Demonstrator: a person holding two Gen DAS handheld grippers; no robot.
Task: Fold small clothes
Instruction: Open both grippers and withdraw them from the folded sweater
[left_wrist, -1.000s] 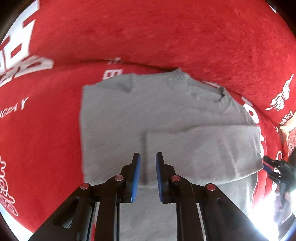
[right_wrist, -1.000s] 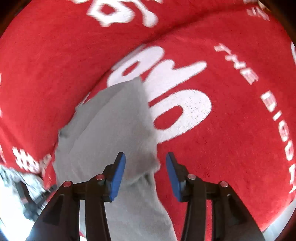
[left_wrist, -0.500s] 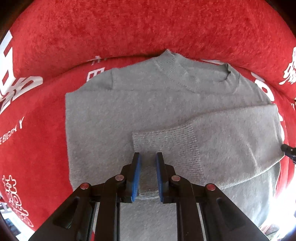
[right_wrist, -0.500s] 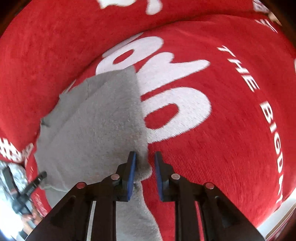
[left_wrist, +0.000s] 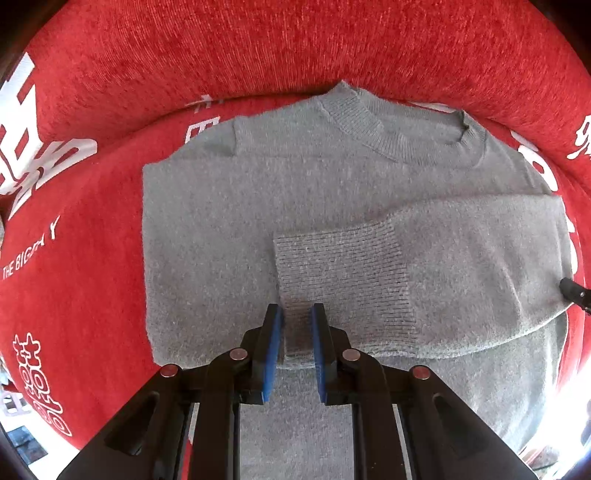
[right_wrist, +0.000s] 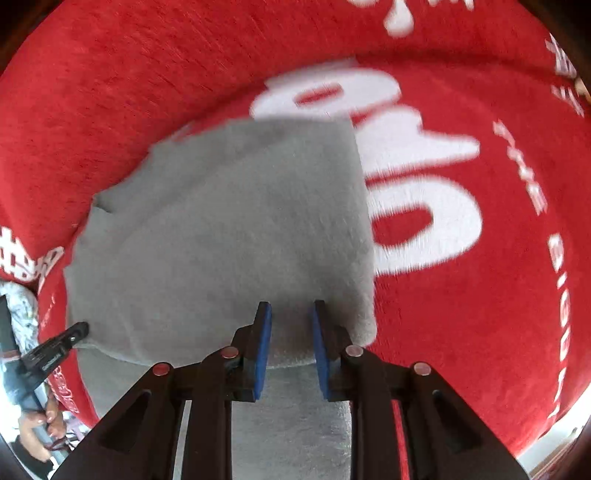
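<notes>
Beneath me spreads a plush red cloth printed with white lettering; bright daylight glares at its lower edges.

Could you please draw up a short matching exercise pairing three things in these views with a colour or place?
Things:
1. sweater
2. blanket
3. ribbed cuff

Descriptions:
A. red with white lettering
B. lying across the garment's front, its edge between the left gripper's blue pads
C. grey, spread out with its collar at the far side

Pairs: 1-C, 2-A, 3-B
</notes>
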